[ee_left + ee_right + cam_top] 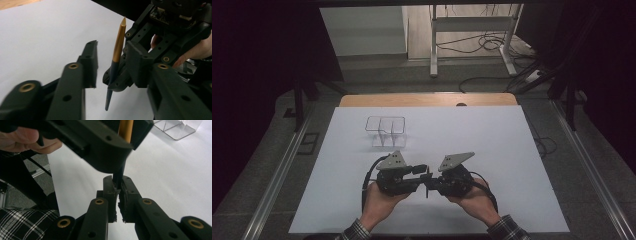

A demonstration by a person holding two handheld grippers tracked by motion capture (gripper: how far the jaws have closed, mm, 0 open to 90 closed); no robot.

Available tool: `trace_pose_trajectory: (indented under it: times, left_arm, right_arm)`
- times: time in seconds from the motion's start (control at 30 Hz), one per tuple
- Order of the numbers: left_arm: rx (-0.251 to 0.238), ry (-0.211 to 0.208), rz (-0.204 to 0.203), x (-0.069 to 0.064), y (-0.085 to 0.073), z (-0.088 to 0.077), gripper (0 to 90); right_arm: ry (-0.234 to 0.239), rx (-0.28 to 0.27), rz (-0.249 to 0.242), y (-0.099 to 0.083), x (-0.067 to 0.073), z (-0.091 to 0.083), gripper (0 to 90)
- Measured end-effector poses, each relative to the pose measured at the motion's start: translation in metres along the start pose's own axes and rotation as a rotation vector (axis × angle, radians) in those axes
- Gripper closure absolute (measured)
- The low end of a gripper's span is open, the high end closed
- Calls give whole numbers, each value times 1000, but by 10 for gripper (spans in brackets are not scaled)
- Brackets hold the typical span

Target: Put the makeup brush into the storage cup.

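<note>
The right tongs are clamped on the dark lower section of a slim pen with a dark blue barrel and a gold tapered upper part. In the right gripper view the two black jaws stand narrow, with the dark barrel pinched between their tips. The pen stands roughly upright, gold end uppermost, slightly tilted.

The left tongs stand partly apart, one jaw on each side of the pen. In the left gripper view a gap shows between the left-hand jaw and the barrel; the right-hand jaw lies close beside the gold part, and contact there cannot be told. These jaws do not grip the pen.

In the high view both tongs meet above the near middle of the white table, tips facing each other, with the pen between them as a thin dark upright line. The left hand and the right hand hold the gripper bodies from below, close to the near edge.

A clear plastic rectangular container with an inner divider stands on the table toward the far left, well apart from the tongs.
</note>
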State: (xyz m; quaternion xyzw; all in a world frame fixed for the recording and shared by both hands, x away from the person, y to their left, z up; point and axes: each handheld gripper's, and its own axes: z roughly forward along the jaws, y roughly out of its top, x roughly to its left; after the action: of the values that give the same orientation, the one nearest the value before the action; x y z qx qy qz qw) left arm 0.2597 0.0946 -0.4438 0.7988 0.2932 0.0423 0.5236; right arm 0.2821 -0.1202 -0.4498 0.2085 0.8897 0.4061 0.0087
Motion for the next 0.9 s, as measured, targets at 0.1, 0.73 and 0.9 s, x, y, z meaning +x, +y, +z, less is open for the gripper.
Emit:
trace_pose_trajectory:
  times: [0.1, 0.73, 0.9]
  left_arm:
    - [3, 2, 9, 0, 1, 1, 705]
    - [-27, 48, 45, -1, 0, -5, 843]
    - [-27, 55, 48, -1, 1, -7, 843]
  right_arm:
    - [1, 3, -4, 0, 1, 1, 838]
    - [14, -14, 32, -1, -2, 1, 721]
    - [8, -14, 35, -3, -2, -1, 657]
